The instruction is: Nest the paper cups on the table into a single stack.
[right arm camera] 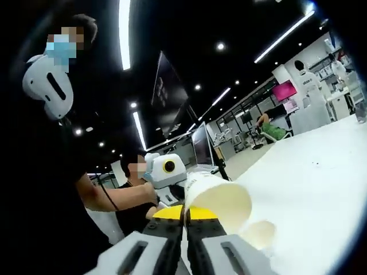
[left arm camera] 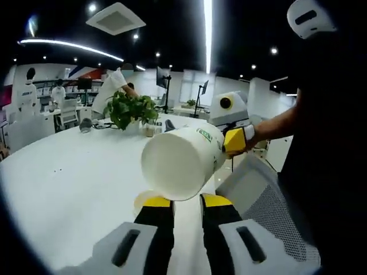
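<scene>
The left claw (left arm camera: 186,201), jaws narrowly apart and empty, points at a white paper cup (left arm camera: 182,162) held sideways above the broad white bench (left arm camera: 69,172) by the right claw (right arm camera: 184,213), clamped on its rim.

A paper cup (left arm camera: 182,163) is hanging sideways above the table (left arm camera: 74,177), just before the left gripper (left arm camera: 184,201), with a potted plant (left arm camera: 131,109) sitting far behind
</scene>
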A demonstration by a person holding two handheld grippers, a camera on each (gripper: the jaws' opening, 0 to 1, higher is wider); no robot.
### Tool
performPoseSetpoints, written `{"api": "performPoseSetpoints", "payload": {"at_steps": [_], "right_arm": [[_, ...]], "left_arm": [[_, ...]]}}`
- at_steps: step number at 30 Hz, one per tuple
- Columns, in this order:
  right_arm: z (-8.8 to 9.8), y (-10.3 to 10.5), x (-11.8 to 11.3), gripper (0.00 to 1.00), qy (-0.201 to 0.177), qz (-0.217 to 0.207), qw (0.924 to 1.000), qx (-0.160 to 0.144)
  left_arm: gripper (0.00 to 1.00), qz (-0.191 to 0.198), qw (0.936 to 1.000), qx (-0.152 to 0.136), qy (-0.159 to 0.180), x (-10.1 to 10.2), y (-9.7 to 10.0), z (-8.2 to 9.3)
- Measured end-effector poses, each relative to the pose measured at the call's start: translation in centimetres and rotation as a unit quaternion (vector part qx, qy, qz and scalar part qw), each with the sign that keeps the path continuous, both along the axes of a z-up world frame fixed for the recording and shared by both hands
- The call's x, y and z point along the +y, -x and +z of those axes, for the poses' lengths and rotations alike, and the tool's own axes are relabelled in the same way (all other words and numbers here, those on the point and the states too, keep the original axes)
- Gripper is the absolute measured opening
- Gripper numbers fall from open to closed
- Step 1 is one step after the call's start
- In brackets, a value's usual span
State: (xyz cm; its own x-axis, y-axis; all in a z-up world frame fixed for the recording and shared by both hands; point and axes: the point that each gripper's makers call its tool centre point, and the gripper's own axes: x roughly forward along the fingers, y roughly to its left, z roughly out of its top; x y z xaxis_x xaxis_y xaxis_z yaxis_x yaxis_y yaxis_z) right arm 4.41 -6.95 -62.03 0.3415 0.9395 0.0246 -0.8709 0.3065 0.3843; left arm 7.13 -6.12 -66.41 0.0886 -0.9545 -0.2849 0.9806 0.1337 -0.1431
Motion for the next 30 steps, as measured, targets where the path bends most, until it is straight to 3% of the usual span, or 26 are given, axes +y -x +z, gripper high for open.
{"api": "performPoseSetpoints", "payload": {"at_steps": [7, 13, 18, 30], "right_arm": [[0.5, -1.2, -1.3, 0.00, 0.041, -0.021, 0.9987, -0.020], [-0.8, -2.2, -2.0, 0.00, 0.112, -0.029, 0.9928, -0.030], [-2.3, -2.8, -2.2, 0.00, 0.178, -0.024, 0.9834, -0.024], [-4.4, -3.9, -1.9, 0.00, 0.267, 0.007, 0.9630, -0.033]], "left_arm": [[0.32, 0.022, 0.9997, -0.010, -0.002, 0.5, -0.3, -0.2], [0.43, 0.052, 0.9985, -0.016, 0.003, 1.2, -0.5, -0.3], [0.52, 0.075, 0.9968, -0.026, 0.000, 2.1, -0.8, -0.4], [0.66, 0.118, 0.9926, -0.027, -0.005, 3.4, -0.3, -1.3]]}}
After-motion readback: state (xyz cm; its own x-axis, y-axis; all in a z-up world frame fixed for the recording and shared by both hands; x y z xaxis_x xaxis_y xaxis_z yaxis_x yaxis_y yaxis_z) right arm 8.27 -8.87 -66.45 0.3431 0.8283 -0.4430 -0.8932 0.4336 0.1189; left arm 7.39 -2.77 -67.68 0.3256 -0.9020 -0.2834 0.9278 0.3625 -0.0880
